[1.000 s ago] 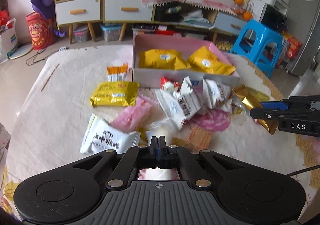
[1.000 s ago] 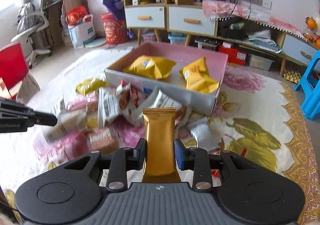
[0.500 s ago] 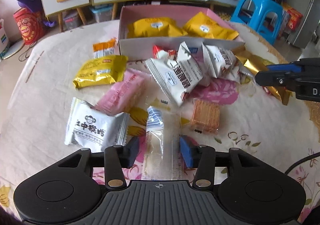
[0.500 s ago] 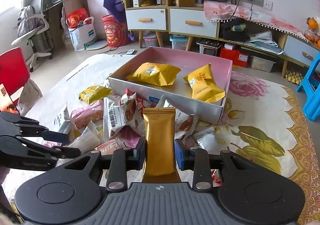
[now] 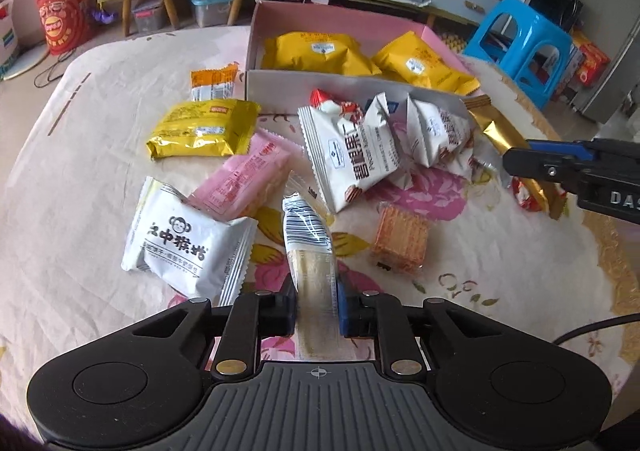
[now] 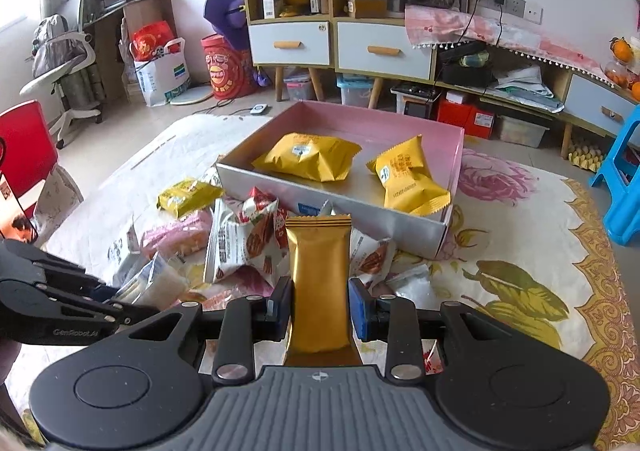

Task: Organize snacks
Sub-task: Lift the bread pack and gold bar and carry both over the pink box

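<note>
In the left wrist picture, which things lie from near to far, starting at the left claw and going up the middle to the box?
Left claw shut on the clear striped packet → white pecan packet → red-and-white candy packet → box → yellow packet inside it.

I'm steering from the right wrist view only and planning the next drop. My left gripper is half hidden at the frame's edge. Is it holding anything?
Observer: Yes. The left gripper has just closed onto a clear packet with a barcoded white end, pads pressing both its sides.
Operator: Anything crowding it?
Observer: A white monkey-logo packet lies just to its left on the cloth, outside the grip.
Operator: Any snack near the box that I can't see?
Observer: An orange-and-white packet lies outside the box, by its left end.
</note>
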Demonstrator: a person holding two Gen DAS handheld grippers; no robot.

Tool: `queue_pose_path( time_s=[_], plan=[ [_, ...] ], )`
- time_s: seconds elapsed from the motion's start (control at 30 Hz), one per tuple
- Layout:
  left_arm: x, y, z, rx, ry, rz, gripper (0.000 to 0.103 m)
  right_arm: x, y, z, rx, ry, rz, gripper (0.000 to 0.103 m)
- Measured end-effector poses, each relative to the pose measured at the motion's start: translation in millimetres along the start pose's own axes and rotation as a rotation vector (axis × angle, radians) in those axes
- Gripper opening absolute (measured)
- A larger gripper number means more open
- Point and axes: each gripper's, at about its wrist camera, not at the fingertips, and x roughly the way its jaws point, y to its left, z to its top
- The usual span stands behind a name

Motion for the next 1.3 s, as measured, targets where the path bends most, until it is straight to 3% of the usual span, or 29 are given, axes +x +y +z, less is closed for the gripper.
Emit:
queue_pose_path(
  time_s=[0.33, 0.67, 0.87, 1.17, 1.3],
  plan=[
    [-28, 1, 27, -0.042, -0.090, -0.041, 0.016, 3, -3, 28, 0.059, -0.058, -0.002, 0.022],
    [-13, 4, 90, -0.154, -0.141, -0.064, 0.016, 31, -21, 61, 0.218, -0.077, -0.020, 0.021],
    [16, 6, 126, -0.266, -0.108, -0.113, 0.016, 52, -31, 67, 0.278, -0.057, -0.030, 0.022],
    [85, 0, 159, -0.330, 0.008, -0.156, 0.016, 80, -62, 65, 0.380, -0.039, -0.004, 0.022],
    [105, 1, 167, -0.331, 0.016, -0.148, 0.016, 89, -74, 60, 0.444, -0.021, 0.015, 0.022]
  ],
)
